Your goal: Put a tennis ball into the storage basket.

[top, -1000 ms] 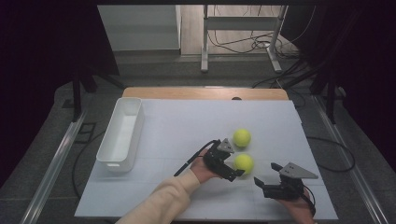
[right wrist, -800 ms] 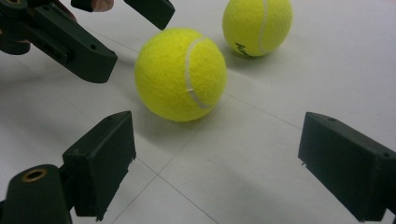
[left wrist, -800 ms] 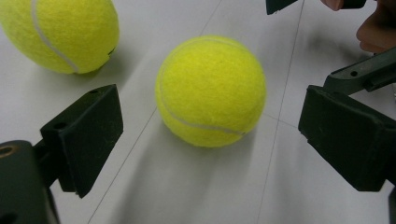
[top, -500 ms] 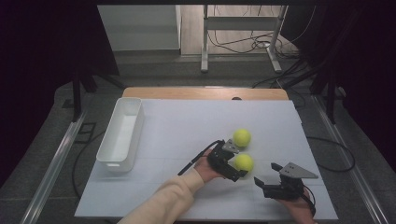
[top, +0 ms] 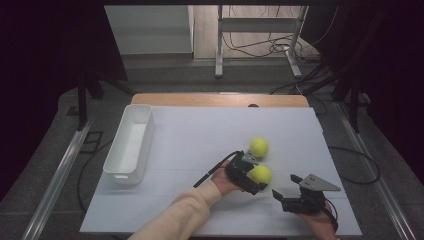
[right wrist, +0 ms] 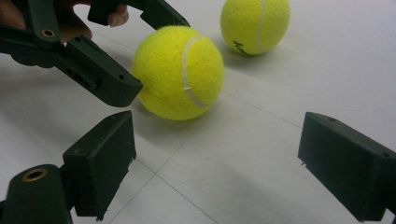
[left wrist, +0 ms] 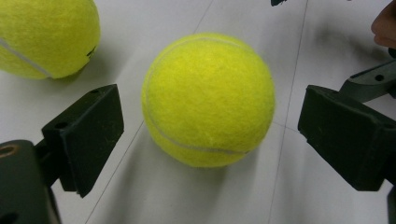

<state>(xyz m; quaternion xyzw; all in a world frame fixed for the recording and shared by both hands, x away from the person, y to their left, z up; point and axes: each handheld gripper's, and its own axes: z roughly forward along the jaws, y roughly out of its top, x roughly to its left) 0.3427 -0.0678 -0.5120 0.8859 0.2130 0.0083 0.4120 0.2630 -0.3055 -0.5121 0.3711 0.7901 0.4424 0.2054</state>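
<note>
Yellow ball round, seam slanting, btwn open left hand-held gripper jaws.

yellow-green tennis balls, white seams, black jaws

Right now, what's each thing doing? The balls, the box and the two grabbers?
Near tennis ball: on the table, between the open jaws, not squeezed.
Far tennis ball: resting on the table, untouched.
White bin: upright, nothing inside.
Left gripper: open around the near ball.
Right gripper: open, holding nothing.
</note>
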